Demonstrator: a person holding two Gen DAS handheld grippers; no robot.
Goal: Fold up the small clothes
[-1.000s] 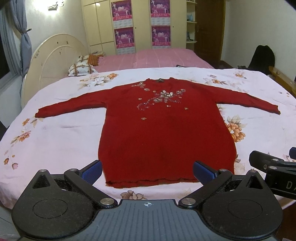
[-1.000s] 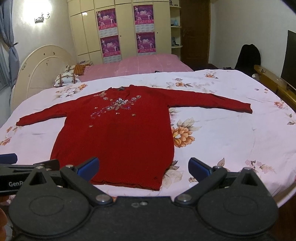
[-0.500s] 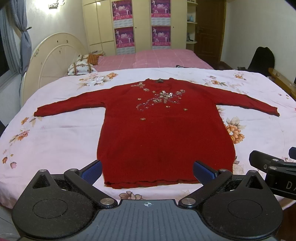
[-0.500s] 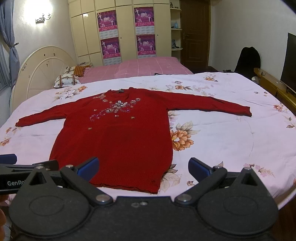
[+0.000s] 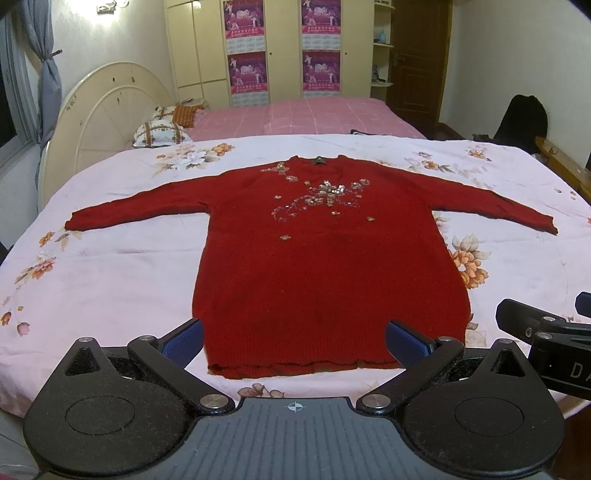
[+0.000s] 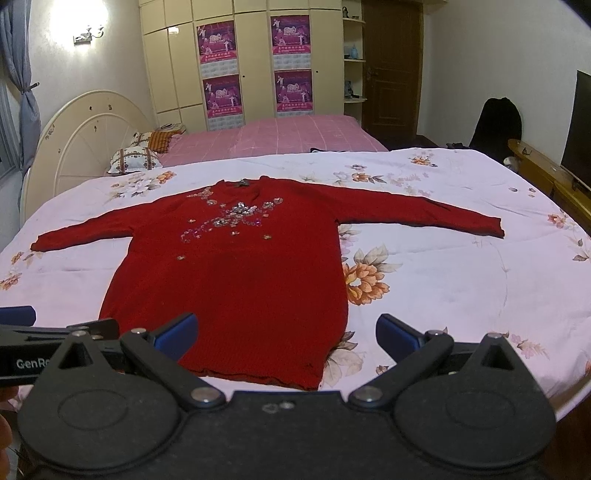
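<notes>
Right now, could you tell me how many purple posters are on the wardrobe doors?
4: upper left poster, lower left poster, upper right poster and lower right poster, stacked in pairs on two doors. None appears hidden.

A home bedroom: a floral bedspread [image 5: 110, 266] near us, a pink bed [image 5: 306, 118] with pillows [image 5: 160, 131] beyond, wardrobe doors [image 6: 255, 62] hung with posters at the far wall.
</notes>
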